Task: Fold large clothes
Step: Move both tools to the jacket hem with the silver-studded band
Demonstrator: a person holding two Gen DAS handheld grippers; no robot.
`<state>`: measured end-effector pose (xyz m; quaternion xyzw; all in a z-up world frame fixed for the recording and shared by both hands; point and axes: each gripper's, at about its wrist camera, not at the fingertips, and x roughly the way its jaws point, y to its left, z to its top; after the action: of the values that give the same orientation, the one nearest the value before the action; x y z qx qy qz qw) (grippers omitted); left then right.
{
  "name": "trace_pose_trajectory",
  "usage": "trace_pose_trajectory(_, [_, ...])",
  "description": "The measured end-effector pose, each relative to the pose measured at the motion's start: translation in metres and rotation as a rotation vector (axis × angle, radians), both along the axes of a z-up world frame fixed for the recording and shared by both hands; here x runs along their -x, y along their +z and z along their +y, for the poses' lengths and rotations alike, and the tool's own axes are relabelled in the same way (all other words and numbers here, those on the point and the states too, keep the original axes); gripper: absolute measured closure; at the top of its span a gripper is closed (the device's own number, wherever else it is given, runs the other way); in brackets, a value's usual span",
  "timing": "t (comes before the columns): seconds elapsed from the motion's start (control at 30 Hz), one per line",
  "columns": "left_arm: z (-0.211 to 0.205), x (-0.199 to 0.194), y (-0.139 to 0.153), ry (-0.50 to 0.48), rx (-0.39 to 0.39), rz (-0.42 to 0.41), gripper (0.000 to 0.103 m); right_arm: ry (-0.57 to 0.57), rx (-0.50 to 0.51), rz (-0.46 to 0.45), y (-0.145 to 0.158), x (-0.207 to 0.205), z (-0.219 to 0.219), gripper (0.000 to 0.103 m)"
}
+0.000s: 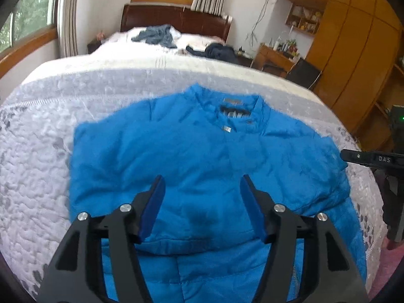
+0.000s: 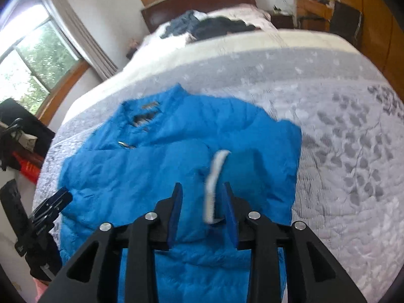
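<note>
A bright blue puffy jacket [image 1: 202,151] lies flat on the grey-and-white quilt [image 1: 38,164], collar toward the headboard, with both sides folded inward. My left gripper [image 1: 202,179] hovers open over the jacket's lower middle, holding nothing. In the right wrist view, my right gripper [image 2: 202,185] stands open over the folded right side of the jacket [image 2: 164,151]. A blurred white strip [image 2: 214,176] lies on the fabric between its fingers, closer to the right finger. The right gripper's tip [image 1: 353,157] shows at the jacket's right edge. The left gripper [image 2: 58,199] shows at the jacket's left edge.
Crumpled grey-blue clothes [image 1: 156,36] and dark clothes [image 1: 219,51] lie near the wooden headboard [image 1: 176,16]. A wooden wardrobe [image 1: 353,38] and desk [image 1: 275,55] stand on the right, with windows [image 2: 38,63] on the left. Bare quilt [image 2: 341,139] stretches right of the jacket.
</note>
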<state>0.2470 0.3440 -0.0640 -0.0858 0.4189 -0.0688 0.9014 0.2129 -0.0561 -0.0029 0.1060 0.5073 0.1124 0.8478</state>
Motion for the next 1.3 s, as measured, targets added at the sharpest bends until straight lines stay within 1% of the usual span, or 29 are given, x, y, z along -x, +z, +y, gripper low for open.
trace_pose_trajectory(0.07, [0.004,-0.004,-0.016,0.013,-0.022,0.027,0.042,-0.018,0.01,0.027,-0.017,-0.001,-0.007,0.071])
trace_pose_trajectory(0.13, [0.003,-0.004,-0.022,0.006,-0.042,0.019,0.042,-0.015,-0.047,0.044,-0.03,-0.001,-0.015,0.071])
trace_pose_trajectory(0.17, [-0.002,-0.004,-0.022,0.002,-0.073,0.013,0.042,-0.011,-0.079,0.04,-0.036,0.001,-0.02,0.071])
trace_pose_trajectory(0.23, [-0.007,-0.004,-0.023,-0.001,-0.109,0.009,0.041,-0.006,-0.098,0.03,-0.04,0.002,-0.024,0.071])
trace_pose_trajectory(0.33, [-0.006,-0.002,-0.02,0.003,-0.112,0.011,0.041,-0.008,-0.113,0.02,-0.037,0.006,-0.026,0.071])
trace_pose_trajectory(0.4, [0.0,0.004,-0.012,0.008,-0.084,0.024,0.041,-0.009,-0.116,-0.001,-0.027,0.016,-0.03,0.069])
trace_pose_trajectory(0.43, [0.003,0.01,-0.007,0.009,-0.07,0.025,0.041,-0.002,-0.115,-0.019,-0.021,0.024,-0.031,0.065])
trace_pose_trajectory(0.47, [0.009,0.02,0.002,0.009,-0.06,0.021,0.041,0.01,-0.11,-0.046,-0.012,0.037,-0.034,0.059])
trace_pose_trajectory(0.53, [0.019,0.041,0.014,0.011,-0.06,0.013,0.039,0.024,-0.085,-0.065,-0.001,0.057,-0.038,0.053])
trace_pose_trajectory(0.6, [0.03,0.064,0.023,0.017,-0.055,0.015,0.036,0.046,-0.065,-0.067,0.004,0.08,-0.042,0.051])
trace_pose_trajectory(0.7, [0.052,0.105,0.026,0.038,-0.015,0.053,0.034,0.076,-0.067,-0.046,0.004,0.119,-0.049,0.047])
trace_pose_trajectory(0.8, [0.068,0.145,0.019,0.064,0.002,0.102,0.033,0.106,-0.057,-0.026,-0.001,0.159,-0.056,0.044])
trace_pose_trajectory(0.87, [0.077,0.176,0.013,0.076,0.016,0.131,0.033,0.117,-0.04,-0.019,-0.004,0.182,-0.058,0.04])
trace_pose_trajectory(0.97, [0.082,0.21,0.005,0.076,0.023,0.165,0.032,0.131,-0.029,-0.026,-0.004,0.218,-0.061,0.039])
trace_pose_trajectory(1.03, [0.083,0.233,-0.002,0.073,0.044,0.189,0.031,0.14,-0.04,-0.028,-0.005,0.24,-0.061,0.037])
trace_pose_trajectory(1.1, [0.081,0.248,-0.009,0.062,0.064,0.215,0.031,0.152,-0.055,-0.025,-0.008,0.259,-0.061,0.036])
trace_pose_trajectory(1.17, [0.078,0.263,-0.017,0.052,0.085,0.245,0.031,0.166,-0.045,-0.018,-0.013,0.277,-0.058,0.035])
trace_pose_trajectory(1.3, [0.08,0.282,-0.028,0.048,0.134,0.265,0.029,0.162,-0.043,0.006,-0.024,0.302,-0.057,0.034])
